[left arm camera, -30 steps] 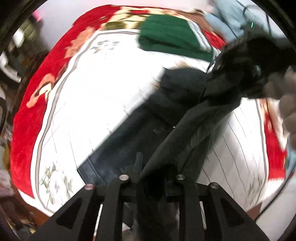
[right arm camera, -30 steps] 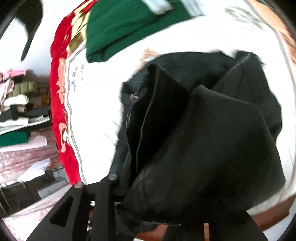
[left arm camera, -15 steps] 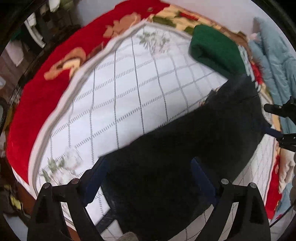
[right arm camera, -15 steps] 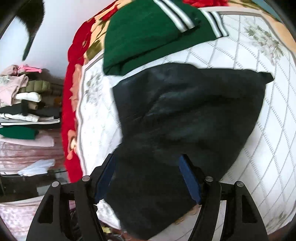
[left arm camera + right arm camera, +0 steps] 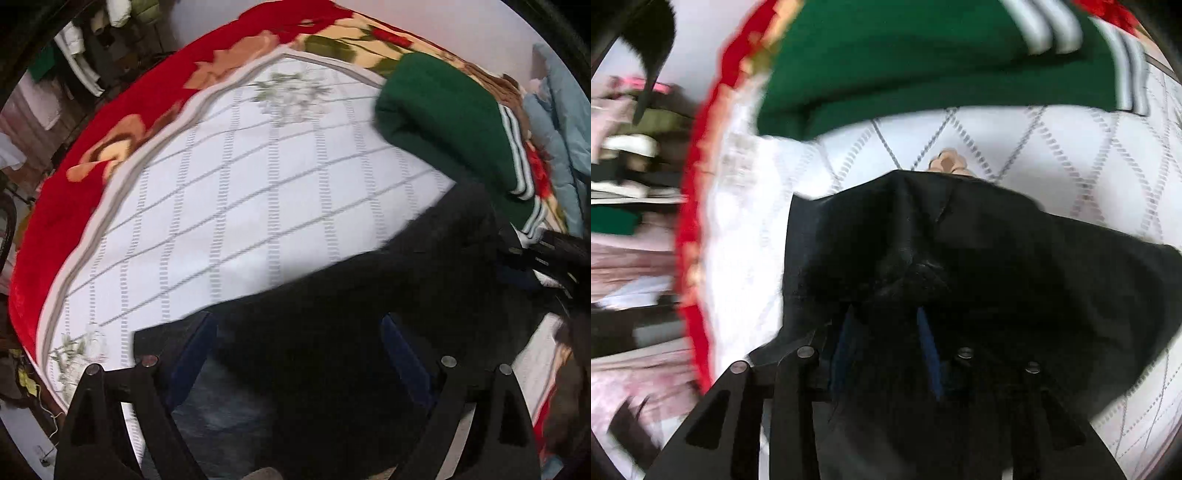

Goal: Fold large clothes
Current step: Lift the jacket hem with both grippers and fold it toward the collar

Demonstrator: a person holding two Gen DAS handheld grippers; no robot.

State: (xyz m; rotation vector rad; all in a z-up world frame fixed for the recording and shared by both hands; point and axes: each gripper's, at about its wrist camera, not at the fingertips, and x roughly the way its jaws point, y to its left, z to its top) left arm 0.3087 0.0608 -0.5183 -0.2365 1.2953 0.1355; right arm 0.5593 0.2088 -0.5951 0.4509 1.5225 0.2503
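A black garment (image 5: 332,295) lies folded on the white quilted bed cover (image 5: 240,203). My left gripper (image 5: 297,350) hovers close over its near end. Its jaws stand open and wide, with the cloth beneath them and the blue pads (image 5: 192,354) clear of it. In the right wrist view the black garment (image 5: 960,240) fills the middle. My right gripper (image 5: 886,332) is low over a raised bunch of cloth. Its jaws are closing with that cloth between them, and a gap still shows at the pads (image 5: 929,343). The right gripper's fingers (image 5: 554,254) enter at the right edge.
A folded green garment with white stripes (image 5: 443,122) (image 5: 923,55) lies just beyond the black one. A red flowered blanket (image 5: 55,221) borders the cover. A pale blue quilt (image 5: 561,129) sits at the far right. Stacked clothes (image 5: 620,155) fill shelves beside the bed.
Both grippers held the black garment up a second ago, then let go, and it now lies flat. Both have dropped closer to it, and the right jaws have narrowed again.
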